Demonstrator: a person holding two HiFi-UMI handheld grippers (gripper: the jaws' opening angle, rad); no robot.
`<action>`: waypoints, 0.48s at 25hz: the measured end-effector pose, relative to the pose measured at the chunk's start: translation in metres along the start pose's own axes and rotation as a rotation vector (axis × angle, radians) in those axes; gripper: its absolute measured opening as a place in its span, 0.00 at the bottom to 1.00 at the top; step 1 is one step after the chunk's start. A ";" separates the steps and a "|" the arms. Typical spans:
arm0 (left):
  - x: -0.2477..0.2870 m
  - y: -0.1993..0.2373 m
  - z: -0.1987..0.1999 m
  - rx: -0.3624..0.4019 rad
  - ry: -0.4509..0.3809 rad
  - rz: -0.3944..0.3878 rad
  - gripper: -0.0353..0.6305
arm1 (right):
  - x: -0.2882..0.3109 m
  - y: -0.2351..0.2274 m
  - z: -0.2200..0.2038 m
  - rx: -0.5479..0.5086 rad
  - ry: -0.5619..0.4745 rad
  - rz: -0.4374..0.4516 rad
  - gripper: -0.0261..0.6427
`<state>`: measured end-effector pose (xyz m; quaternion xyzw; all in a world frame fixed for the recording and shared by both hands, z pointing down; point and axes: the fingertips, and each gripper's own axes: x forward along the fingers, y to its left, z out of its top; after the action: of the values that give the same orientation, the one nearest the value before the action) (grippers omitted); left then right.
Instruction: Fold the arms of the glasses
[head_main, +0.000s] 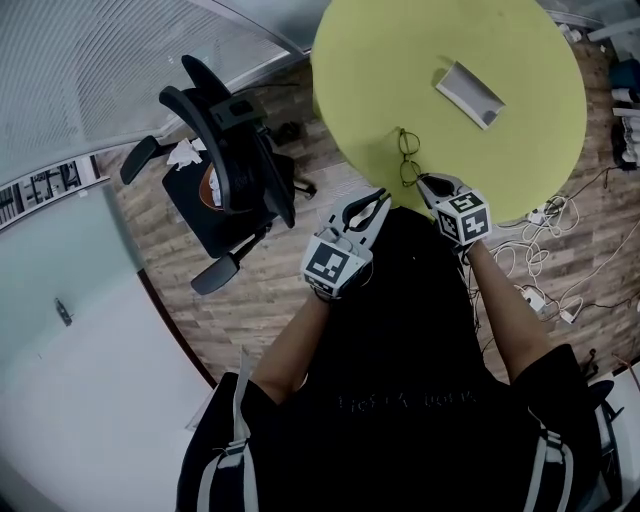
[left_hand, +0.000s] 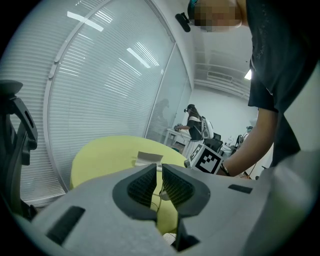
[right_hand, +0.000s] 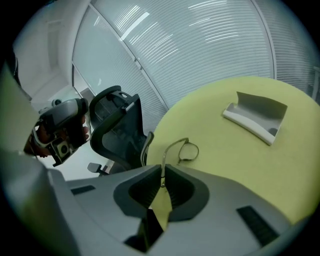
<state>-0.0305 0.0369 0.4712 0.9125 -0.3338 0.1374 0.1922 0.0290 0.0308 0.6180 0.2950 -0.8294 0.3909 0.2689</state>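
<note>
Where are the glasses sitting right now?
In the head view the glasses sit at the near edge of the yellow table, just right of centre, with one arm pinched in the right gripper. The grey tray lies farther back.

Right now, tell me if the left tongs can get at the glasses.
Probably yes: left tongs hang just off the table edge, nothing between them and the glasses, whose arm the right tongs pinch.
</note>
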 end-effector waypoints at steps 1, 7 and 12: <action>0.000 -0.001 0.000 0.001 0.001 -0.002 0.08 | 0.002 -0.001 -0.002 -0.004 0.004 0.001 0.09; 0.002 -0.005 -0.006 -0.003 0.017 -0.013 0.08 | 0.013 -0.004 -0.017 -0.014 0.046 -0.001 0.09; 0.004 -0.006 -0.007 -0.006 0.022 -0.020 0.08 | 0.020 -0.004 -0.027 -0.008 0.071 0.001 0.09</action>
<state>-0.0241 0.0419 0.4774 0.9135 -0.3231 0.1447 0.2003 0.0233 0.0448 0.6482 0.2793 -0.8212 0.3979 0.2989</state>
